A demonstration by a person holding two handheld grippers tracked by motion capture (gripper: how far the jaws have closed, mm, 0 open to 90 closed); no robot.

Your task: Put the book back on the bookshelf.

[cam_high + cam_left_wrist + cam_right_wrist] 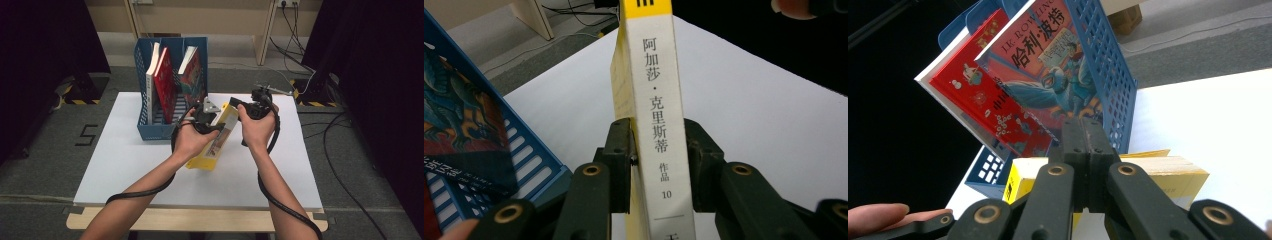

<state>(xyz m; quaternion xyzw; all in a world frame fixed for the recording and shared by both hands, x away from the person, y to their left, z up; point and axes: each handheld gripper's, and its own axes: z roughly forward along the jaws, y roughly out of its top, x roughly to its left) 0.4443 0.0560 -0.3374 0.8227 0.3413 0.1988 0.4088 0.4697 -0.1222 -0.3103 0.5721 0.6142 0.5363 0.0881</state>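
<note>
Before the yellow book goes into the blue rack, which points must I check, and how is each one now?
1. Left gripper on the yellow book: jaws stand on both sides of the spine, but a small gap shows at the left pad. Cannot tell if it is firm.
2. Right gripper: jaws shut together, with nothing seen between them. Ok.
3. Free slot in the blue rack: space shows beside the red book and the owl-cover book. Ok.
4. Books in the rack upright: both lean. Not ok.
5. Table between book and rack: bare. Ok.
</note>
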